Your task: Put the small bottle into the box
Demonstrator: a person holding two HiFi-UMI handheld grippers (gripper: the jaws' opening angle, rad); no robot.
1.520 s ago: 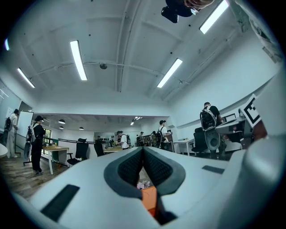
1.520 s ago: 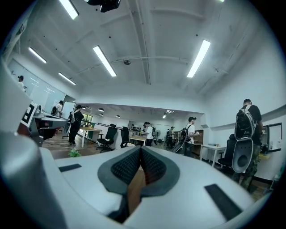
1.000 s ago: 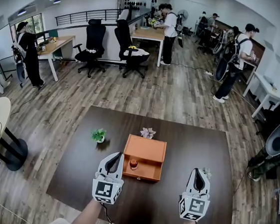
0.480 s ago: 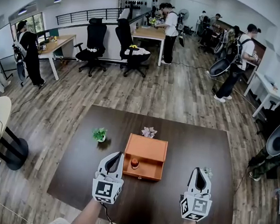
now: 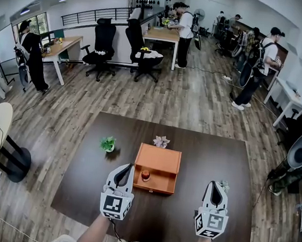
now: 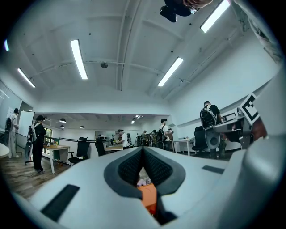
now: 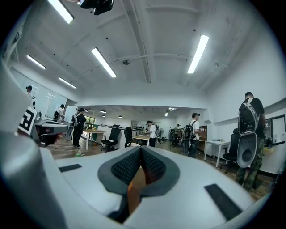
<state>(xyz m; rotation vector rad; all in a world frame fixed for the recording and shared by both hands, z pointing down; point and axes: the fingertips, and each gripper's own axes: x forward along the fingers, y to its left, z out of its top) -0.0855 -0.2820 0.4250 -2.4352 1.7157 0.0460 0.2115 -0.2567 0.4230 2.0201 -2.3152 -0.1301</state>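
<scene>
Nearest me, my left tongs (image 5: 125, 170) and right tongs (image 5: 214, 188) hover over the near part of the dark table (image 5: 196, 150), well apart from each other. Both are closed and empty. In each gripper view the ribbed pads meet at the tip with nothing pinched between them.

Just right of my left tongs and slightly farther away sits the orange box (image 5: 164, 160), open at the top. The small bottle (image 5: 145, 174) with its reddish cap stands inside it, in the near left part. Neither pair of tongs touches it.

I judge the placing step done: the bottle is in the box and I am holding off at rest. The next move asks for little. I should keep the tongs clear of the box so I do not knock it, and closing the box would need a lid, which I cannot make out.

A small pale thing lies just beyond my right tongs; I cannot tell what it is. Farther left stands a small potted plant (image 5: 108, 144), and beyond the box lies a pale flower ornament (image 5: 161, 141).
</scene>
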